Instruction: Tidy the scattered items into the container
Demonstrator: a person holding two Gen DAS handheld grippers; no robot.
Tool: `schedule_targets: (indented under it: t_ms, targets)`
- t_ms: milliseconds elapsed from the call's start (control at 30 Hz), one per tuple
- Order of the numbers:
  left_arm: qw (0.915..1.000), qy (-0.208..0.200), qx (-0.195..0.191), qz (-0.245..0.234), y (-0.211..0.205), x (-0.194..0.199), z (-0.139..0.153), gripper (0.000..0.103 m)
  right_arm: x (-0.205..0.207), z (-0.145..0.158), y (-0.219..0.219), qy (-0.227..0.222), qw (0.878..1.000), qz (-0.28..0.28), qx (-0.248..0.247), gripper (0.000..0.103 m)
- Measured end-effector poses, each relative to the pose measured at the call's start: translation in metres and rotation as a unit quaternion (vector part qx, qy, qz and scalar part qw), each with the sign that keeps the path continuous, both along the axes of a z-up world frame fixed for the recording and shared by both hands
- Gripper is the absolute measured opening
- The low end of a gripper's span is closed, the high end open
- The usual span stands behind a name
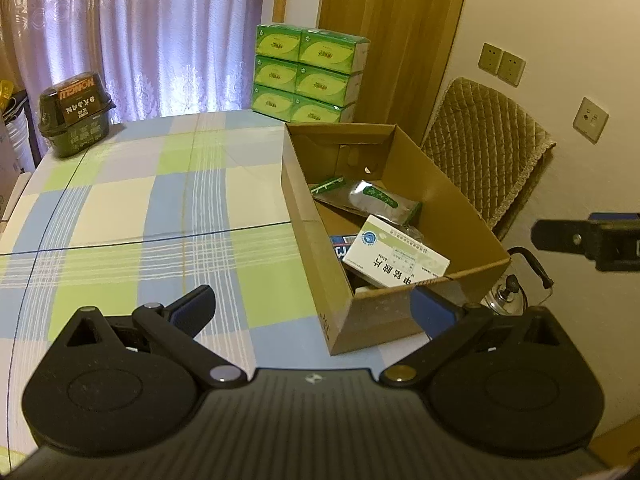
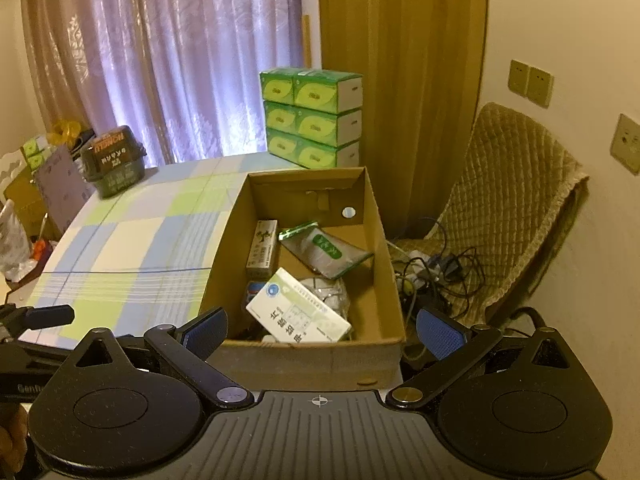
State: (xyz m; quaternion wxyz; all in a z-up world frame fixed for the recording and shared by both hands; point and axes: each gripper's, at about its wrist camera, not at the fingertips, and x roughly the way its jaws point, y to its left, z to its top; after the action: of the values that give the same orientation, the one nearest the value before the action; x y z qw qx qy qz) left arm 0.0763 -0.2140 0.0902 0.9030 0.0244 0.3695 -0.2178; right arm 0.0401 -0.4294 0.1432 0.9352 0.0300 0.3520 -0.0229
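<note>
Both tongs hang spread and empty just short of the box's near end: the left tongs (image 1: 314, 312) toward its near left corner, the right tongs (image 2: 322, 330) square on to its near wall. The box (image 2: 380, 264) sits on the checked worktop (image 1: 120, 208) at the right-hand edge, open at the top. Inside lie a white carton (image 2: 298, 312) tilted against the near end, a clear pouch (image 2: 328, 252) with a green label further back, a slim carton (image 2: 262, 248) along the left wall, something blue (image 2: 252, 290) beneath, and a crumpled clear wrapper by the white carton.

As I judge it, the gathering step is near its end. The cloth in view carries nothing loose; only a dark tub (image 1: 76, 114) stands at the far left corner and a stack of green tissue packs (image 1: 308, 72) behind the box. Whether either counts as scattered I cannot tell; the stack looks stored, not strewn, while the tub is the likelier candidate.

If the tub belongs in the box, the next move falls to the left tongs: a long reach across the worktop, a wide bite on the tub's sides, then a carry over the box's rim into the free far end. If not, nothing remains but to draw both tongs back
</note>
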Motion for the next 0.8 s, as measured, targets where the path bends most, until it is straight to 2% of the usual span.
schedule_targets:
  t_ms: [367, 800]
  targets:
    - [0.9999, -0.007, -0.008, 0.000, 0.011, -0.023, 0.005, 0.102, -0.038, 0.000, 0.010, 0.000, 1.000, -0.016, 0.005, 0.103]
    - [0.9999, -0.009, -0.001, 0.004, 0.016, -0.028, 0.005, 0.102, -0.046, -0.001, 0.015, 0.001, 1.000, -0.020, 0.015, 0.103]
